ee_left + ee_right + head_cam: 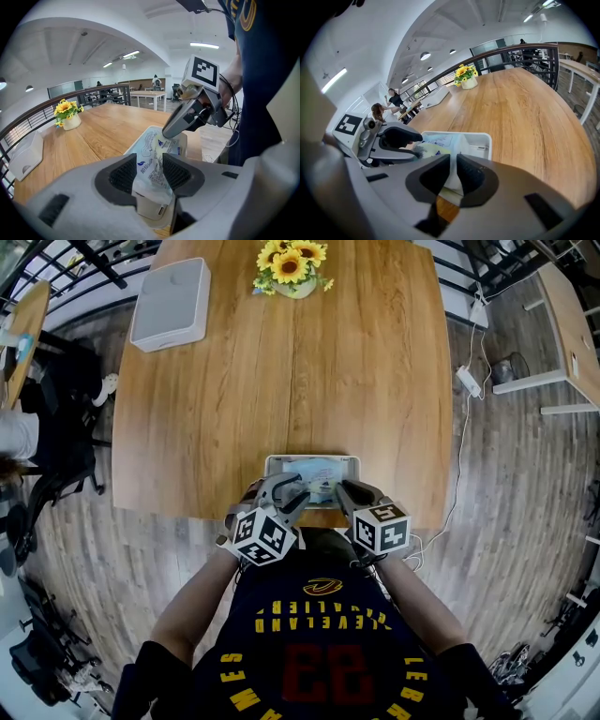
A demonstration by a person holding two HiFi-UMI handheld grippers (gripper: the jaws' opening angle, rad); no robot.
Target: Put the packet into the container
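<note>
At the 6 o'clock edge of the table point(281, 381), the packet point(315, 474) is pinched over the container point(352, 465) by the right gripper point(343, 489); the jaws of the left gripper point(298, 495) are parted around it.

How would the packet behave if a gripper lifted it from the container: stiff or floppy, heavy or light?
Probably floppy: the packet creases and buckles between the left gripper's open jaws. Likely light for its size: it looks like a thin pouch, resting partly in the container. Its glossy film may slip.
</note>
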